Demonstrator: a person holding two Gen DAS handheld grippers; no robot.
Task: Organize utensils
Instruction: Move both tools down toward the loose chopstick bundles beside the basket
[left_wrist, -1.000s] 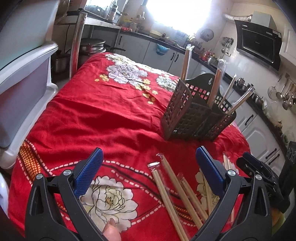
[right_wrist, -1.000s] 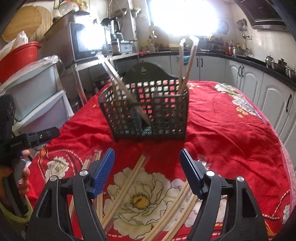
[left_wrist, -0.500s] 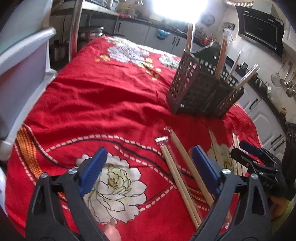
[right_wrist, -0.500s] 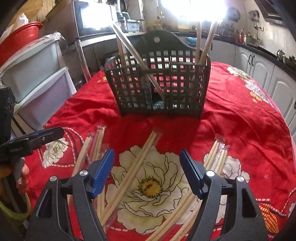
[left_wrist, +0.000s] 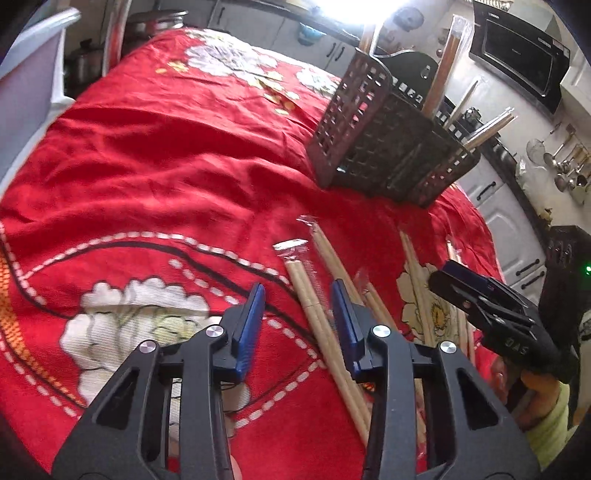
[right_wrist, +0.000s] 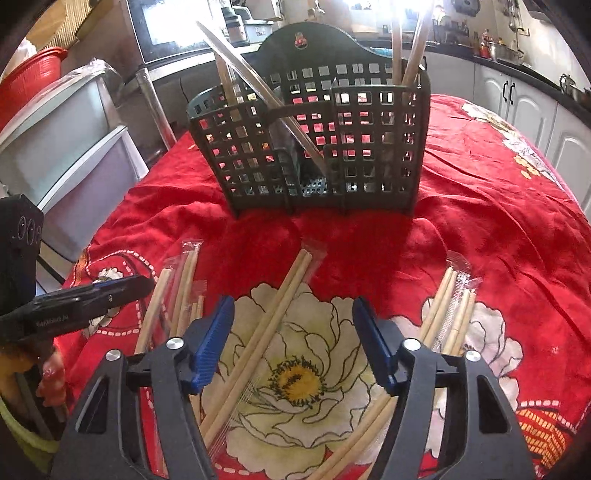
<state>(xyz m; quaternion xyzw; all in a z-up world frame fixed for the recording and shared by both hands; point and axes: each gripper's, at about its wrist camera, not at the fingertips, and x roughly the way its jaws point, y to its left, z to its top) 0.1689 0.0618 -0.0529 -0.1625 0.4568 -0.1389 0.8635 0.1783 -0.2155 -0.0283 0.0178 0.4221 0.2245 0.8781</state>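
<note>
The left gripper (left_wrist: 298, 317) hangs low over a wrapped chopstick pair (left_wrist: 320, 317), jaws partly apart around it; nothing is clamped. The right gripper (right_wrist: 293, 338) hovers wide open over another wrapped pair (right_wrist: 264, 339), before the slotted basket (right_wrist: 314, 147).

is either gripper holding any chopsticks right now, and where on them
Nothing is held. The left gripper straddles a wrapped chopstick pair, unclamped; the right gripper is open over the chopsticks.

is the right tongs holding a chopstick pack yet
No, the right tongs stand open and empty above the wrapped chopsticks that lie flat on the red tablecloth.
</note>
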